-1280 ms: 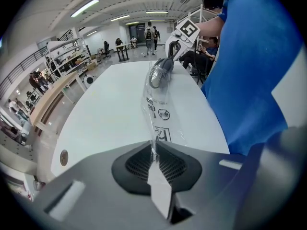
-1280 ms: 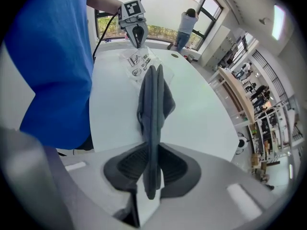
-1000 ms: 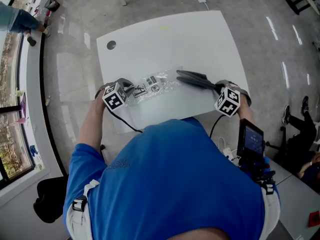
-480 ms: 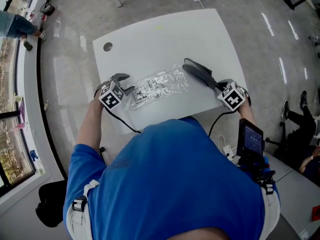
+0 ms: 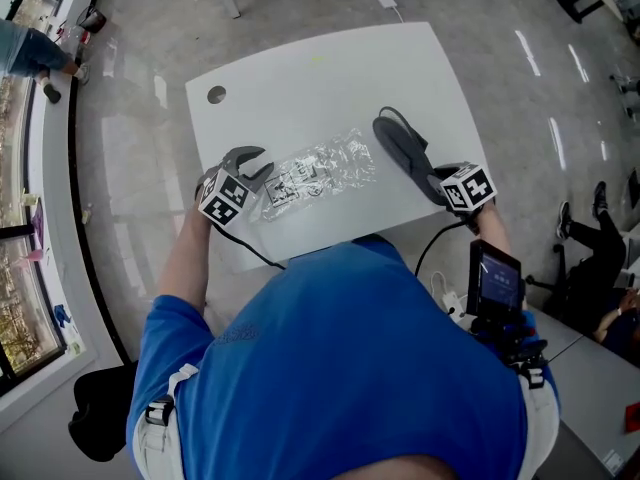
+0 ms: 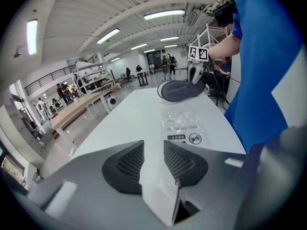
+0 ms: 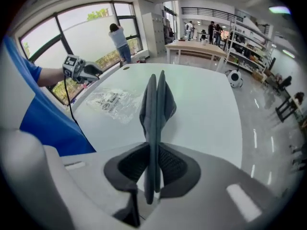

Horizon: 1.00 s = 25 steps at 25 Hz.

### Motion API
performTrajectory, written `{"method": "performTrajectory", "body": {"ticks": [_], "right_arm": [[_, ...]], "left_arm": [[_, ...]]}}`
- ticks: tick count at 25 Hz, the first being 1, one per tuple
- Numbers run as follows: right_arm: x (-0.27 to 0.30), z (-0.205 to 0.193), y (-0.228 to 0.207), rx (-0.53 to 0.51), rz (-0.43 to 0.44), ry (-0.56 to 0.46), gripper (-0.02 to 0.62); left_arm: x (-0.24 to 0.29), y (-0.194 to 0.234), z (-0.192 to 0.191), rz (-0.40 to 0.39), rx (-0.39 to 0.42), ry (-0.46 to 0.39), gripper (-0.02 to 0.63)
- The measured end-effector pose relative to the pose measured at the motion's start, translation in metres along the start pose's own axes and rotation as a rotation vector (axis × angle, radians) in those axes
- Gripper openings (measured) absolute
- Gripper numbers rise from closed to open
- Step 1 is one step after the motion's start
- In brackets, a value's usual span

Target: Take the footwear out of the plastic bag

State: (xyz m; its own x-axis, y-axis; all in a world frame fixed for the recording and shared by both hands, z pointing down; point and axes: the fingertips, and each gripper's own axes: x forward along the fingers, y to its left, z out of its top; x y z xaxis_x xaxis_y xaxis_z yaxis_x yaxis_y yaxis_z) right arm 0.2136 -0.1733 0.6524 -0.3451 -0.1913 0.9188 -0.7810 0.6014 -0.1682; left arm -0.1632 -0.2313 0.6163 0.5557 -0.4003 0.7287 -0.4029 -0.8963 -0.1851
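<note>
My right gripper [image 7: 154, 152] clamped on thin, flat dark-grey footwear [image 7: 156, 102], crinkled clear plastic bag [image 5: 322, 171] on smooth white table [image 5: 300, 78], my left gripper [image 6: 153, 147] just narrowing, ribbed jaws apart, nothing between

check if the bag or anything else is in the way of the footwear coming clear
Nothing visible is. The grey footwear is wholly outside the plastic bag, apart from it on its right in the head view, pinched in the right tongs over the white table.
</note>
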Motion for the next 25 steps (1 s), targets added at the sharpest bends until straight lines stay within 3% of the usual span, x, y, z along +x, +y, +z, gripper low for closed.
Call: {"method": "performTrajectory", "body": {"ticks": [5, 7, 16, 21, 25], "right_arm": [[0.0, -0.001, -0.011, 0.199, 0.082, -0.081, 0.063], [0.002, 0.0, -0.013, 0.241, 0.102, -0.105, 0.063], [0.029, -0.008, -0.008, 0.334, 0.205, -0.181, 0.072], [0.031, 0.002, 0.007, 0.324, 0.206, -0.196, 0.08], [0.021, -0.017, -0.002, 0.323, 0.205, -0.194, 0.089]], "left_arm": [[0.0, -0.017, 0.029, 0.062, -0.04, -0.121, 0.023], [0.001, -0.029, 0.033, 0.059, -0.053, -0.138, 0.008], [-0.007, -0.08, 0.026, 0.109, -0.124, -0.149, 0.008], [-0.03, -0.088, 0.024, 0.145, -0.154, -0.124, 0.008], [-0.033, -0.117, 0.046, 0.17, -0.171, -0.098, 0.008]]}}
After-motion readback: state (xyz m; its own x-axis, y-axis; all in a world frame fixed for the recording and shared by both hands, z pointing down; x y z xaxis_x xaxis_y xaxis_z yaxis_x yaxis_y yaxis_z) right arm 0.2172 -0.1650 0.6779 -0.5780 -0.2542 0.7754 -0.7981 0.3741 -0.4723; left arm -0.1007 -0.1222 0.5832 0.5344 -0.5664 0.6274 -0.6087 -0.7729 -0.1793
